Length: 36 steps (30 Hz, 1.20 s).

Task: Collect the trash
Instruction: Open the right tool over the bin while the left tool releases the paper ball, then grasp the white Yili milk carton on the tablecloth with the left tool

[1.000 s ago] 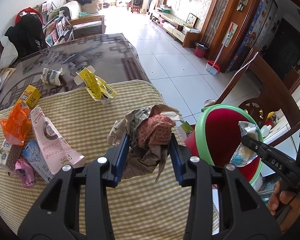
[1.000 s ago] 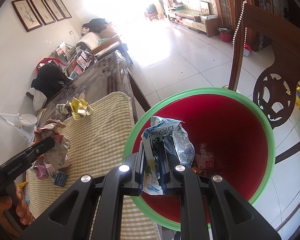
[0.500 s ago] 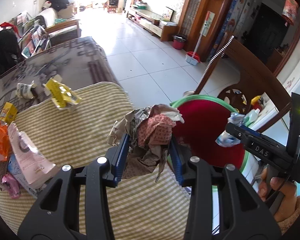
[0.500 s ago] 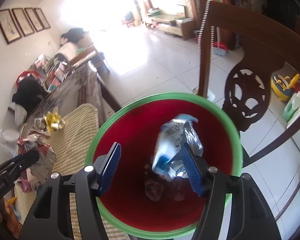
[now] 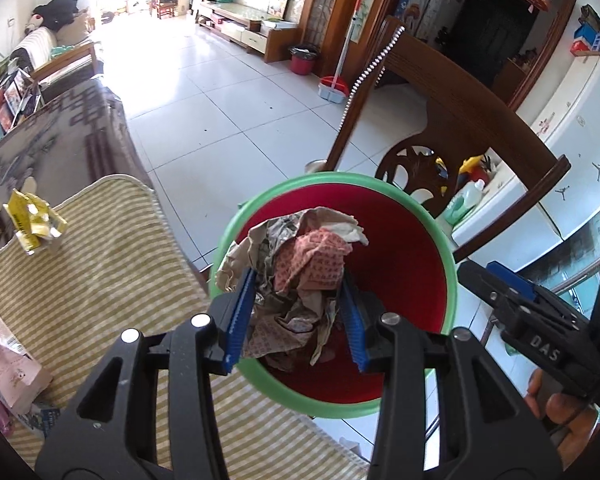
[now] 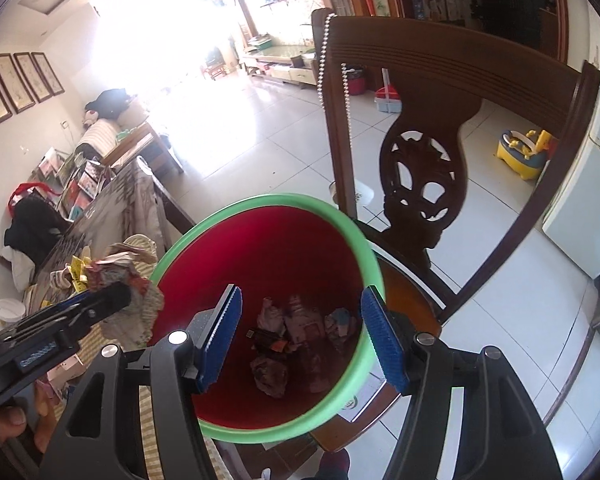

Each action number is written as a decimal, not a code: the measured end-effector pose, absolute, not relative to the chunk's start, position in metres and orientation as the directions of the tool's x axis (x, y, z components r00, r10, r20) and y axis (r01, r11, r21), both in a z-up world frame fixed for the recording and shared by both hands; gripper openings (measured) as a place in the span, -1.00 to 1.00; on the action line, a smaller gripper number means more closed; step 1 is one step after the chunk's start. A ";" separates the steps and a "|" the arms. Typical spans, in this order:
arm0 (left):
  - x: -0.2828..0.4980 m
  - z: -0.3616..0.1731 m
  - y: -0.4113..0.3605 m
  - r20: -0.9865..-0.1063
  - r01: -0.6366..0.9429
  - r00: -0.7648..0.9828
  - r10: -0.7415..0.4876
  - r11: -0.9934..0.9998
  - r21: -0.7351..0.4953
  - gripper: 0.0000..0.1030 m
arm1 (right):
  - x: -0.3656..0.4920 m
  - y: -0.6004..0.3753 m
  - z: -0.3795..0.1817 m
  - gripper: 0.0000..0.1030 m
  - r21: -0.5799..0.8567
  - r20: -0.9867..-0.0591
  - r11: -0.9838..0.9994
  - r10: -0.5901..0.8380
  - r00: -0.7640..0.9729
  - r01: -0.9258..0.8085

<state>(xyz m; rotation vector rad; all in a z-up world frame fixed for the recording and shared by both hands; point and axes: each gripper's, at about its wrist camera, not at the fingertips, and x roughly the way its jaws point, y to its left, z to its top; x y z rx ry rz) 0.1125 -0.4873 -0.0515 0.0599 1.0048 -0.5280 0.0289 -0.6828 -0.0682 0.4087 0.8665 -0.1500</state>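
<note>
Both hands have shifted: the left gripper [image 5: 296,316] now hangs over the bin [image 5: 448,264], jaws opening around the crumpled paper [image 5: 304,264] between them. Right gripper [image 6: 302,336] jaws stand wide and empty; its wrapper [image 6: 340,322] lies in the bin.

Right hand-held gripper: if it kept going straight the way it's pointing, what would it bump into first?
Probably the trash lying at the bottom of the red bin. The right hand-held gripper is open and empty, aimed down into the bin's mouth, and nothing shows between its fingers and that trash. Depth is hard to judge.
</note>
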 end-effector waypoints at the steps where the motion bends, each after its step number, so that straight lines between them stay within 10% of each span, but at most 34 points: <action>1: 0.113 -0.053 -0.492 -0.820 0.457 0.409 -0.399 0.868 -0.194 0.05 | 0.026 -0.683 -0.067 0.19 0.287 -0.764 0.911 0.031 0.644 0.297; 3: 0.114 -0.054 -0.495 -0.826 0.464 0.391 -0.407 0.862 -0.205 0.42 | 0.025 -0.683 -0.067 0.19 0.285 -0.764 0.909 0.025 0.644 0.303; 18: 0.090 -0.031 -0.387 -0.789 0.255 0.517 -0.331 0.940 -0.227 0.45 | 0.041 -0.627 -0.063 0.19 0.276 -0.765 0.943 0.097 0.637 0.188; 36: 0.073 -0.072 -0.080 -0.867 -0.191 0.498 -0.008 0.974 -0.118 0.46 | 0.049 -0.448 -0.055 0.19 0.232 -0.782 0.972 0.166 0.600 0.034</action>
